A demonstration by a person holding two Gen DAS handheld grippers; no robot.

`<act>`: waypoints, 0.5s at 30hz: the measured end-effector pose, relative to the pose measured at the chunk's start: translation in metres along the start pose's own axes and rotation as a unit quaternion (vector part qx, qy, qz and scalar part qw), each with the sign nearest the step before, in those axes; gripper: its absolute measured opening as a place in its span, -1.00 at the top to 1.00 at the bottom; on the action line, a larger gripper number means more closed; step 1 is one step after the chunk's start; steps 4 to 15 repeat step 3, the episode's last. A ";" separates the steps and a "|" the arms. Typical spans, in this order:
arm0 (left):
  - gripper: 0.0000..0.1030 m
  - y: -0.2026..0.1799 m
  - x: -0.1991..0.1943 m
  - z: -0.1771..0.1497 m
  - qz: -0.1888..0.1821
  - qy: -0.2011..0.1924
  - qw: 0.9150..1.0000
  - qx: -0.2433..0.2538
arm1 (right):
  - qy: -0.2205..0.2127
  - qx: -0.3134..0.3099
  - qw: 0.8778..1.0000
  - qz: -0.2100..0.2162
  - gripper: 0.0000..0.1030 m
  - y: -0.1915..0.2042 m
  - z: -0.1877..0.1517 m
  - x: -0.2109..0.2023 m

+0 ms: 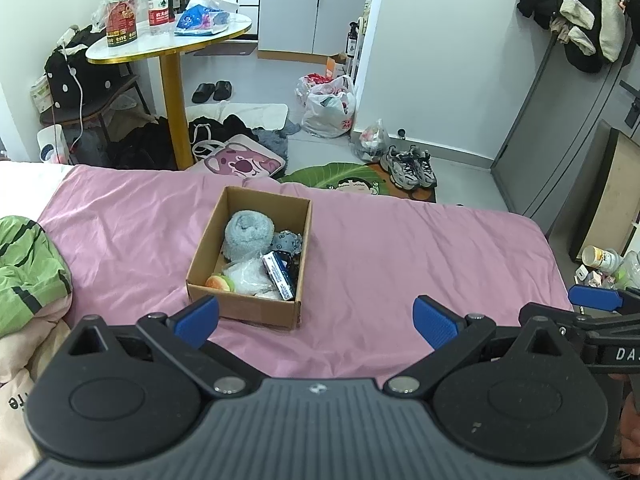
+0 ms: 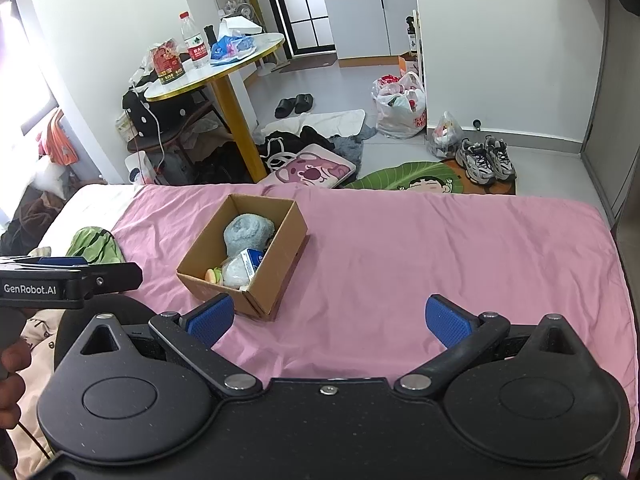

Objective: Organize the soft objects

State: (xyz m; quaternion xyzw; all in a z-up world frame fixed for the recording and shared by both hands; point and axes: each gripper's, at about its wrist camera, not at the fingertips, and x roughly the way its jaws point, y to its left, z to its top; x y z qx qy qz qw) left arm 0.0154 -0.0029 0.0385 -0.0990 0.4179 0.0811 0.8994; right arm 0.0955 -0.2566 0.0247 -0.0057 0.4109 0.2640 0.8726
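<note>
A brown cardboard box (image 1: 208, 256) (image 2: 280, 236) sits on the pink bedsheet (image 1: 400, 248) (image 2: 420, 248). Inside lie a rolled blue-grey towel (image 1: 249, 233) (image 2: 246, 232), a small grey-blue plush (image 1: 288, 242), a clear plastic bag (image 1: 248, 278) (image 2: 236, 274), a blue and white packet (image 1: 280, 274) (image 2: 254, 260) and a burger-shaped toy (image 1: 220, 282) (image 2: 213, 275). My left gripper (image 1: 316, 322) hovers open just in front of the box, nothing between its blue pads. My right gripper (image 2: 330, 320) is open too, to the right of the box and empty.
A green striped blanket (image 1: 28, 264) (image 2: 94, 244) lies on the bed's left side. Beyond the bed stand a round table (image 1: 168, 40) (image 2: 216, 68) with bottles, bags, slippers, sneakers (image 1: 408, 166) (image 2: 484, 160) and clothes on the floor. A grey cabinet (image 1: 568, 120) is at right.
</note>
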 end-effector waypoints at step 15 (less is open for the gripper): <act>-0.99 -0.001 0.001 -0.001 -0.001 0.000 1.000 0.002 | 0.002 0.003 1.000 -0.001 -1.00 0.000 0.001 0.004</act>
